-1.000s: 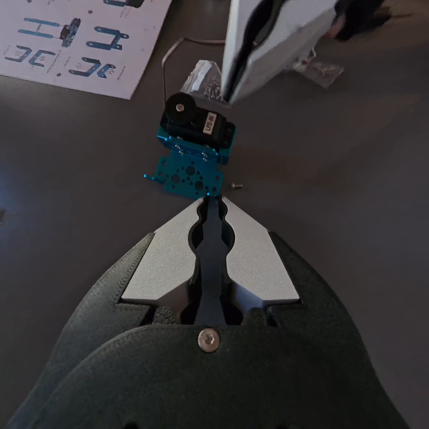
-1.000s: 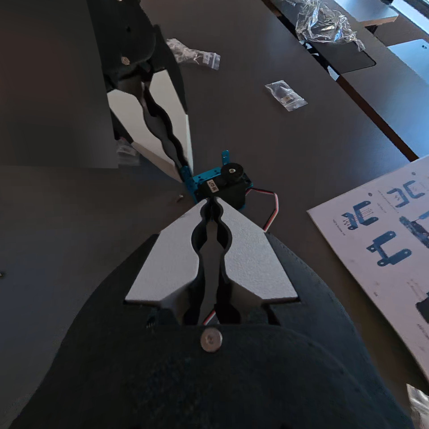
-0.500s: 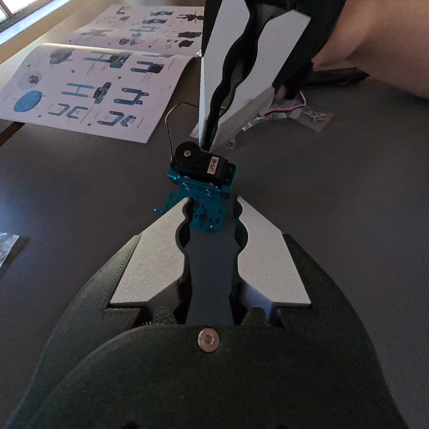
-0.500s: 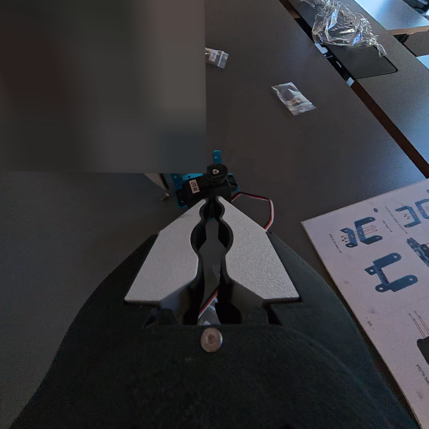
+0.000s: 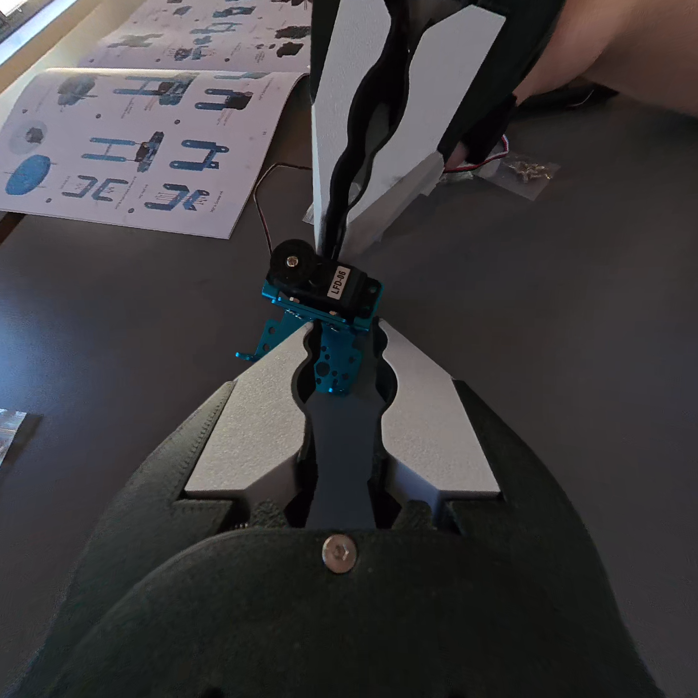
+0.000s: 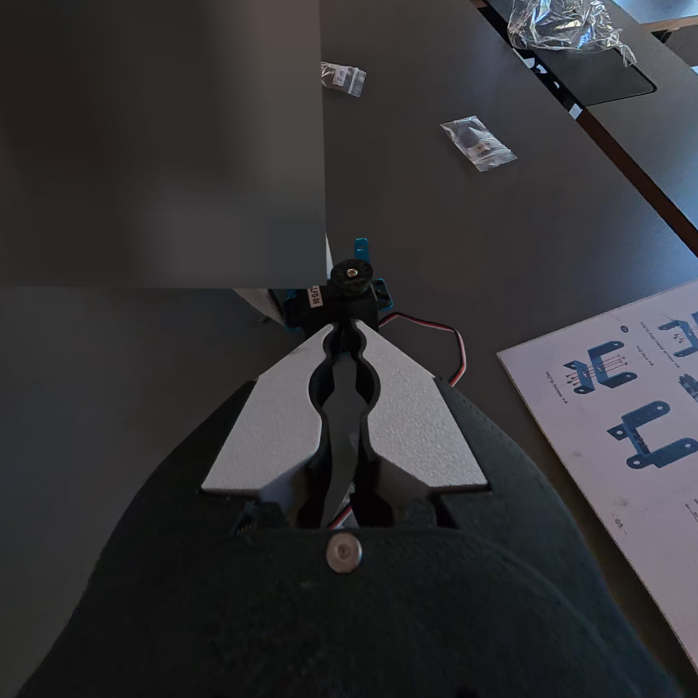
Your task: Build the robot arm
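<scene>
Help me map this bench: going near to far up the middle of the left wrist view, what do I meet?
Left gripper, open → blue bracket between its fingers → black servo on the bracket → right gripper, its tips at the servo.

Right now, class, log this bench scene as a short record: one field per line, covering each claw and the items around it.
left claw: open, fingers either side of the blue bracket
right claw: shut, tips at the black servo
servo: mounted in the blue bracket, round horn on top
servo wire: loops across the table
instruction sheet: open, beside the servo
small parts bags: farther back on the table
</scene>
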Motion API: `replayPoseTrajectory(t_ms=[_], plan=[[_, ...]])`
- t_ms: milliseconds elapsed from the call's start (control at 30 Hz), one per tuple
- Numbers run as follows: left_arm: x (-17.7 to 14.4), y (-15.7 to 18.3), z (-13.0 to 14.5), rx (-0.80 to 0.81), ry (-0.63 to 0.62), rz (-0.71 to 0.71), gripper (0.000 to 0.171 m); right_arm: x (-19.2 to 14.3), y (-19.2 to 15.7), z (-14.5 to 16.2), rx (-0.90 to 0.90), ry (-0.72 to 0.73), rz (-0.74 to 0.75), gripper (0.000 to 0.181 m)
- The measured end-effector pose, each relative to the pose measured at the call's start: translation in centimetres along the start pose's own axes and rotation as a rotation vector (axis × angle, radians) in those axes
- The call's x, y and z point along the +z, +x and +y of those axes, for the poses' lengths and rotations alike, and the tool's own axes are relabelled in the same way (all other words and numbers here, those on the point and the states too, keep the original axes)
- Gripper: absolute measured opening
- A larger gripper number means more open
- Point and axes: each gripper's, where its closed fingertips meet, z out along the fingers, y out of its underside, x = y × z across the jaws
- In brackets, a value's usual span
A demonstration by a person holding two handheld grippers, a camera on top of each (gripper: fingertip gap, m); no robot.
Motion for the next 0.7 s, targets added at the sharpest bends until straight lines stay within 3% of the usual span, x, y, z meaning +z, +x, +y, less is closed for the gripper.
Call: replayPoseTrajectory(t_ms=[700], plan=[[0.32,-0.05,0.10,0.028,-0.016,-0.018,0.023,-0.23,-0.28,-0.40,0.102,0.055,-0.056,0.002]])
